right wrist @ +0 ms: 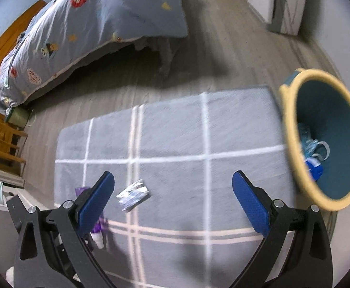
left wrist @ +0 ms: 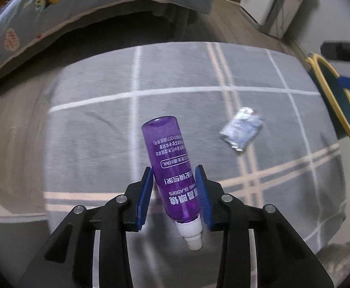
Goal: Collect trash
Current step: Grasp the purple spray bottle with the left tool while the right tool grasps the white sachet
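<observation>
We've got the purple bottle [left wrist: 172, 168] low in the centre of the left-wrist frame, the left gripper [left wrist: 175, 192] clamped across its lower body near the white nozzle. It looks light, rigid and slick, so a mid-body hold suits it. Print reads "GLASSES" and "60ML". The right gripper [right wrist: 172, 196] hangs released over the rug [right wrist: 175, 124]; the silver wrapper [right wrist: 133, 195] lies centre-left.

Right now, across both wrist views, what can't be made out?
- Left wrist: whether the left tongs actually press the purple bottle; the bin is cut off by the edge.
- Right wrist: bin contents blurred; the bottle is mostly hidden behind a tong finger.
- Both: foil wrapper print unreadable.
</observation>
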